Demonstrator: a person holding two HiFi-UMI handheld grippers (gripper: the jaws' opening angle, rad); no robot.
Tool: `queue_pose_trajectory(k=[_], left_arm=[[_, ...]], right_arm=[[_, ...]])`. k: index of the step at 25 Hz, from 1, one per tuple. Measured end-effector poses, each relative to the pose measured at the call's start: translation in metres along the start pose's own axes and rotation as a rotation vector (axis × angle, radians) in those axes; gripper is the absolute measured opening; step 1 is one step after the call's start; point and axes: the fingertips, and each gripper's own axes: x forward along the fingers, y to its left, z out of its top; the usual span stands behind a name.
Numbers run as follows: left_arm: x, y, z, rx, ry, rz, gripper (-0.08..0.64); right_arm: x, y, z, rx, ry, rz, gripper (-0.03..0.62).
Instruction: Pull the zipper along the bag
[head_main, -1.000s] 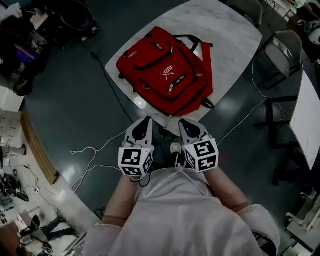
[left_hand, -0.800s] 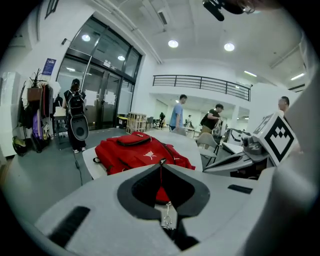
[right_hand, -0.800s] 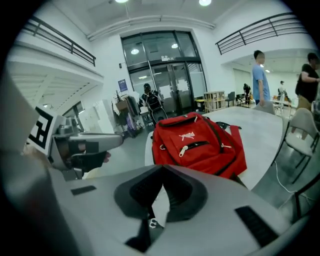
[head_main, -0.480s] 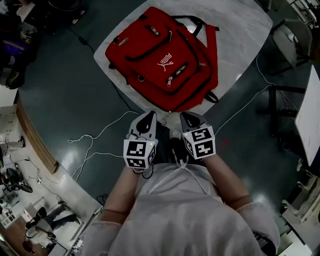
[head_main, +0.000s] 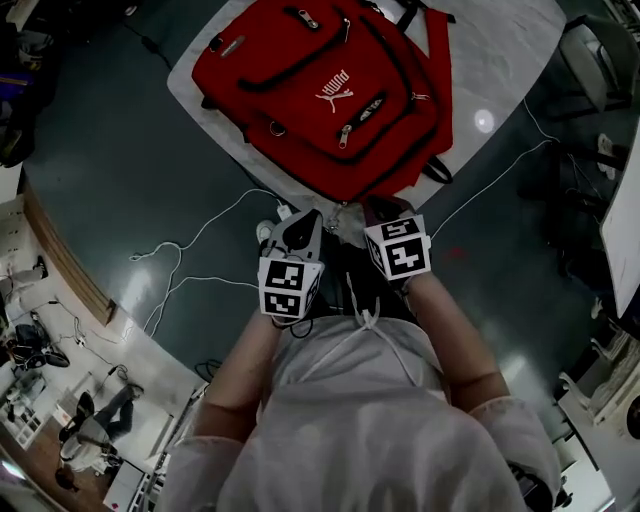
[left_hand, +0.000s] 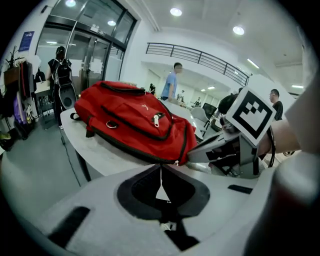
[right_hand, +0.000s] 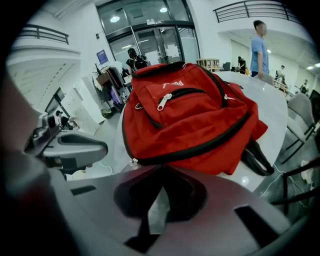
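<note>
A red backpack (head_main: 320, 95) lies flat on a white marble table (head_main: 500, 70). Its main zipper runs round the near edge, and a small metal pull (left_hand: 176, 162) hangs at the near corner, also seen from the other side (right_hand: 134, 161). A front pocket zipper pull (right_hand: 164, 101) sits higher up. My left gripper (head_main: 303, 232) is shut and empty, its tips (left_hand: 161, 167) just short of the bag's near edge. My right gripper (head_main: 385, 212) is beside it, jaws together (right_hand: 162, 170) with nothing between them, close to the same edge.
White cables (head_main: 190, 262) trail over the dark floor below the table. A chair (head_main: 600, 60) and another table's edge (head_main: 630, 230) stand at the right, cluttered benches (head_main: 30, 330) at the left. People stand far behind the table (left_hand: 171, 82).
Both grippers have moved forward to the bag's near edge, and the bag now sits nearer and higher in the head view. Both stay shut.
</note>
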Motion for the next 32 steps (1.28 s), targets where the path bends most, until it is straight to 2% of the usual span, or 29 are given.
queue_pose_trajectory(k=[6,7,9,11,15,17,20,23,27,28,32], left_arm=[[0.021,-0.016,-0.023,0.009,0.069,-0.030,0.025],[0.023,-0.019,-0.025,0.011,0.077,-0.036,0.039],[0.026,-0.026,-0.027,0.016,0.101,-0.050,0.127],[0.029,-0.029,-0.029,0.021,0.116,-0.050,0.132],[0.039,-0.032,-0.029,0.018,0.129,-0.036,0.132],[0.046,-0.034,-0.029,0.031,0.135,-0.035,0.132],[0.050,-0.030,-0.033,0.059,0.159,0.009,0.126],[0.051,-0.025,-0.034,0.091,0.172,0.052,0.060],[0.052,-0.026,-0.035,0.135,0.230,0.019,0.045],[0.052,-0.027,-0.036,0.137,0.246,0.007,0.025],[0.051,-0.028,-0.036,0.130,0.282,-0.023,0.023]], right_arm=[[0.014,-0.003,-0.003,-0.027,0.033,0.025,0.028],[0.014,-0.003,-0.003,-0.029,0.035,0.033,0.028],[0.014,-0.001,-0.004,-0.030,0.043,0.055,0.028],[0.015,-0.001,-0.005,-0.015,0.058,0.080,0.028],[0.015,-0.002,-0.005,0.020,0.083,0.115,0.026],[0.015,-0.002,-0.005,0.014,0.076,0.118,0.026],[0.016,-0.001,-0.005,-0.013,0.075,0.120,0.026],[0.017,-0.001,-0.005,-0.037,0.094,0.123,0.026],[0.017,0.000,-0.005,-0.044,0.107,0.138,0.026],[0.017,0.000,-0.005,-0.042,0.110,0.140,0.026],[0.016,0.000,-0.005,-0.041,0.115,0.130,0.026]])
